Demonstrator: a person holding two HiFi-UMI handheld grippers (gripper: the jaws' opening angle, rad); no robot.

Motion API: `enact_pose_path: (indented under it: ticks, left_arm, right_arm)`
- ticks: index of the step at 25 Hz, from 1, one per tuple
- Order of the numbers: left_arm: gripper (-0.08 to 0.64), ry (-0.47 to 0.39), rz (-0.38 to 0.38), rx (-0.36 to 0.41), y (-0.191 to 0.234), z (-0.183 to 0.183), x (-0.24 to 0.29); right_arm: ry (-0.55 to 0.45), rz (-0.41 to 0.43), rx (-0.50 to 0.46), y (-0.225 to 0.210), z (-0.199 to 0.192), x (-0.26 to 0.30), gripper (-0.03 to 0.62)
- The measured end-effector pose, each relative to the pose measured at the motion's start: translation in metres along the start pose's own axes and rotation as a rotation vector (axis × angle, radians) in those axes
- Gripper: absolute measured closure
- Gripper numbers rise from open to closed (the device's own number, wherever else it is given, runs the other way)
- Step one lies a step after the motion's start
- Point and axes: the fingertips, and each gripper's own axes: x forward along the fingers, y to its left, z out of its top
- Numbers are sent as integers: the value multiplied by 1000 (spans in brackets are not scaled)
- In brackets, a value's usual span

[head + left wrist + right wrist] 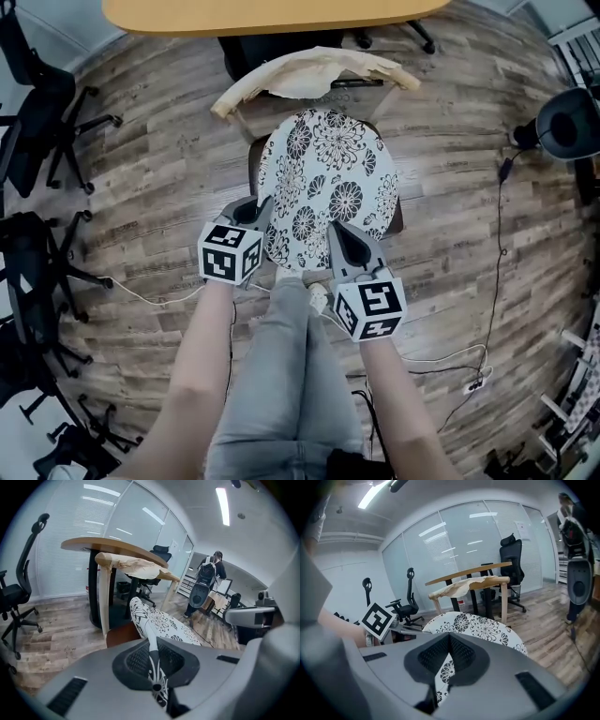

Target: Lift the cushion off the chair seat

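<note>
Hanging between the two grippers, the cushion (328,178) is a round, flat pad in black-and-white flower print. It lies over the chair seat (253,161) at centre frame in the head view, with brown seat showing only as slivers at its 9 and 4 o'clock edges. It is near round, a shade longer along the 12-to-6 line, so there is no real long axis to steer by. Left gripper (257,214) has the rim at about 7 o'clock and right gripper (339,234) at about 5 o'clock. Neither hand is nearer; both are on the near edge and the bulk of the pad runs away from them toward 12. In the left gripper view the fingers (136,660) are pressed nearly together on the thin hem, and the cushion (164,620) slopes up and away above the seat (123,634). In the right gripper view the fingers (433,656) likewise pinch the printed rim, the cushion (478,625) fanning out ahead. Near edge looks clear of the seat; cannot tell whether the far edge is. Judged step: lift under way, both hands needing to rise evenly so the far side does not drag. Beyond it at 12 o'clock are the wrapped chair back (309,75), then the desk (272,14). Office chairs (47,112) stand at 9 o'clock and the person's legs (291,375) at 6.
</note>
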Motion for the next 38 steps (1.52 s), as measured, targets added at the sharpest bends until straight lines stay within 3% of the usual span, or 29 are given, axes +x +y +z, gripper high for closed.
enact_pose_path:
  ticks: [18,38]
  left_arm:
    - [546,-61,-72,44,-84,57,-42]
    - [546,-172,-203,168,-184,140,-99]
  right_arm:
    - [-53,-54,135,-4,52,-55,568]
    - [-158,-95,24,-14,146,-118,568]
